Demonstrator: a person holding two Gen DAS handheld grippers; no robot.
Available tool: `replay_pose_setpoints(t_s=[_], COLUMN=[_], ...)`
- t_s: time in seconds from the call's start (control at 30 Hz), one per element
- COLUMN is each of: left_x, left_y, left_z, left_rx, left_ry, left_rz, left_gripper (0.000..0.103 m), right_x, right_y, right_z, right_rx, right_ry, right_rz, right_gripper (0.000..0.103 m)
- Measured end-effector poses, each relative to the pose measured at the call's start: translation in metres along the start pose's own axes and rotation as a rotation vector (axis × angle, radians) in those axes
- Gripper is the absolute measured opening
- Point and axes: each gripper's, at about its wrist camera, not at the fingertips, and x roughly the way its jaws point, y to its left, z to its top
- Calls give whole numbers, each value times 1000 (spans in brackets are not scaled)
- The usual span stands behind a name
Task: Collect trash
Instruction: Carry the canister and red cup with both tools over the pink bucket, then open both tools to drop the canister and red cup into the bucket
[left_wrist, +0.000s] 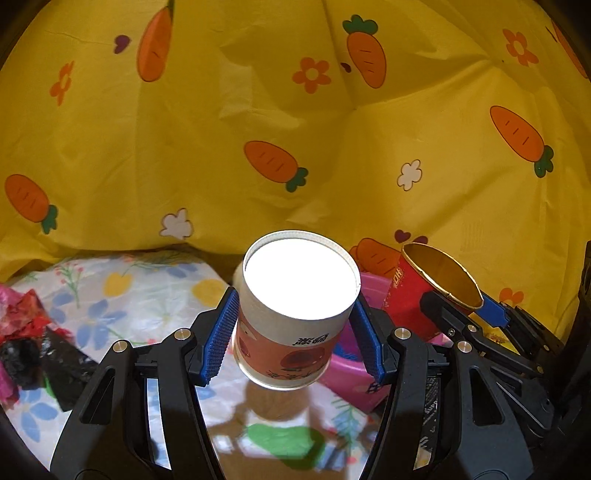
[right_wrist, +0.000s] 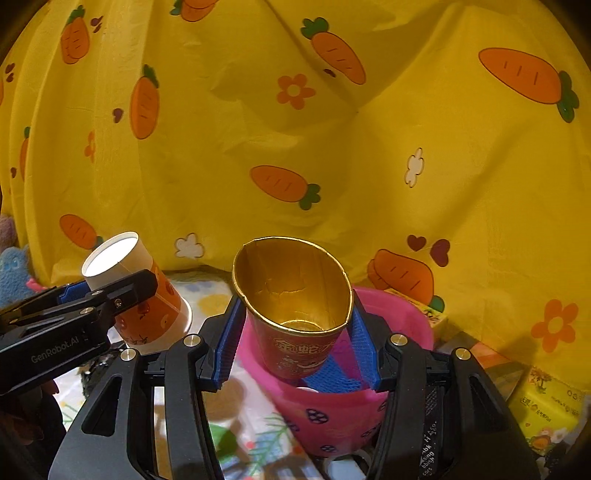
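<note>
Both grippers are holding cups right now: the left gripper (left_wrist: 293, 338) fingers are squeezing a white paper cup (left_wrist: 295, 310), the right gripper (right_wrist: 295, 343) fingers are clamping a red cup (right_wrist: 295, 314) just over the pink bin (right_wrist: 402, 317). Neither's getting dropped in yet, and wrappers (left_wrist: 29, 332) are sitting on the tabletop (left_wrist: 147, 284), so I'm guessing halfway

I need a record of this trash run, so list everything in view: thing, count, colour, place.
White paper cup with orange print: one, white and orange, held off the table in the left gripper.
Red paper cup with gold lining: one, red and gold, held in the right gripper over the bin.
Pink plastic bin: one, pink, on the table below the red cup.
Floral tablecloth: one, white with blue and yellow flowers, on the table.
Yellow carrot-print sheet: one, yellow, hanging behind.
Crumpled red and black wrappers: a heap, far left.
Yellow packets: at least two, right of bin.
Left gripper: black, blue pads.
Right gripper: same.
</note>
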Motion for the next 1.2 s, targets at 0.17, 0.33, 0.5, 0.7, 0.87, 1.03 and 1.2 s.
replay_pose_setpoints(t_s=[0.17,0.33,0.5,0.7,0.87,1.03,1.2], left_x=[43,70,94,104,107,108,111], left_y=[-16,-22,-23,-27,-31,-30,-25], left_z=[-3,-7,-13,-17,-22,-22,-23], left_rx=[18,19,2,-1,11,-3,-26], left_ry=[30,49,93,111,104,109,119], left_rz=[-52,-103,-139,-181,-199,-226,-248], left_gripper=[59,59,59,59,59,59,66], right_x=[20,36,52,62,66,69,71], right_y=[-19,-31,-42,-51,-53,-54,-55], right_z=[-1,-3,-8,-11,-13,-12,-12], right_rx=[32,39,41,69,80,87,89], right_ry=[23,49,79,97,106,110,113], right_rz=[-45,-79,-100,-109,-112,-114,-115], right_gripper=[53,53,53,53,54,54,55])
